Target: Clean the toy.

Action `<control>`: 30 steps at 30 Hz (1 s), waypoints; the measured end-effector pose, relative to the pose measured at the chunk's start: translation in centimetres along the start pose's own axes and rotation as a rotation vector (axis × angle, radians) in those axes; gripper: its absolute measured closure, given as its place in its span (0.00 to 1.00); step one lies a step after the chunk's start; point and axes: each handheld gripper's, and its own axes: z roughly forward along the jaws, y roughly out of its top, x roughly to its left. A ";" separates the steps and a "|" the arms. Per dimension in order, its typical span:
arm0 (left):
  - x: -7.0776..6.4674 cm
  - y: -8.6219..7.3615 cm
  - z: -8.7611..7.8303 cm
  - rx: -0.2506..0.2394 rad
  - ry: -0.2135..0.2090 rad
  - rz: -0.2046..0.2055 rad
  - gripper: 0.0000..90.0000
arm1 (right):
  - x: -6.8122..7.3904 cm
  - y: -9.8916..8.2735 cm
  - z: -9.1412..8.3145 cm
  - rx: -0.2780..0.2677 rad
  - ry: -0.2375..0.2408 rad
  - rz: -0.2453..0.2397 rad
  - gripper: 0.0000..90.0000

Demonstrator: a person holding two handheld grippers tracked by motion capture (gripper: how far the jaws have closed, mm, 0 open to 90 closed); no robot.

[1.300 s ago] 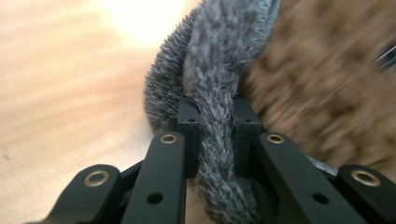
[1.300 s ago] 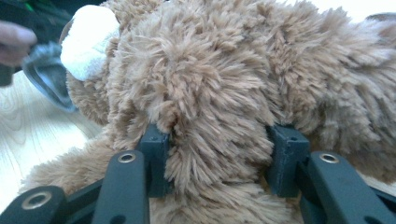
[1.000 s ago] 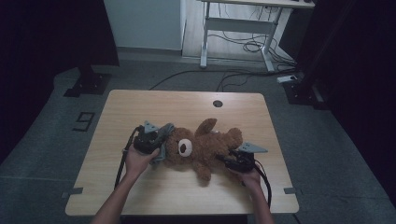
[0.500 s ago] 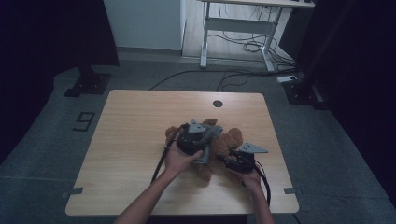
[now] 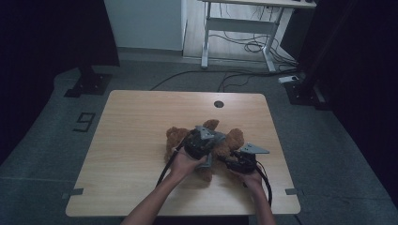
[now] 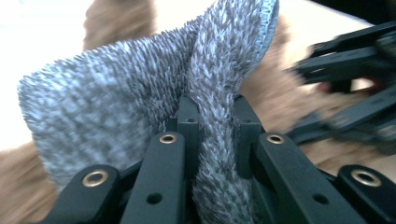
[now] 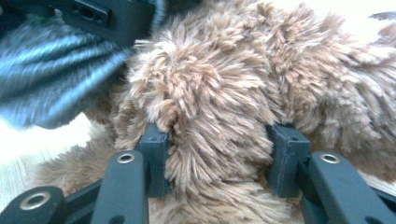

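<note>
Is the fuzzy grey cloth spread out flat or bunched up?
Bunched up. The left gripper pinches a fold of the grey cloth between its jaws, and the rest hangs crumpled over the teddy bear.

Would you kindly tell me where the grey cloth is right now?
In the left gripper view, the grey cloth is pinched in the left tool, over the brown teddy bear right of the table's centre.

A light wooden rectangular table [image 5: 141,136] stands on a grey floor [image 5: 338,154]. At twelve o'clock is a white wall [image 5: 141,23]; at one o'clock a white metal desk frame [image 5: 234,26] with black cables [image 5: 248,47]. Both sides are dark.
</note>
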 end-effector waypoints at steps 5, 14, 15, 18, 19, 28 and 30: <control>3.2 -1.9 -1.9 -0.042 -0.032 -0.107 0.86 | 0.1 0.0 0.0 -0.001 0.008 -0.008 0.56; 5.6 -2.6 -4.6 -0.084 0.021 -0.136 0.86 | 0.1 -0.1 0.0 -0.004 0.011 -0.001 0.56; 5.9 -2.7 -4.8 -0.081 0.031 -0.137 0.86 | 0.0 -0.1 0.0 -0.004 0.012 0.000 0.56; 6.8 -3.3 -5.0 -0.070 0.054 -0.159 0.86 | 0.0 -0.1 0.0 -0.005 0.012 0.000 0.56; 6.8 -3.3 -5.0 -0.070 0.054 -0.159 0.86 | 0.0 -0.1 0.0 -0.005 0.012 0.000 0.56; 8.8 -5.7 -5.0 -0.023 0.141 -0.162 0.86 | 0.1 -0.2 0.0 -0.008 0.009 0.005 0.56; 9.4 -6.3 -4.9 -0.005 0.155 -0.175 0.86 | 0.1 -0.2 0.0 -0.009 0.010 0.006 0.56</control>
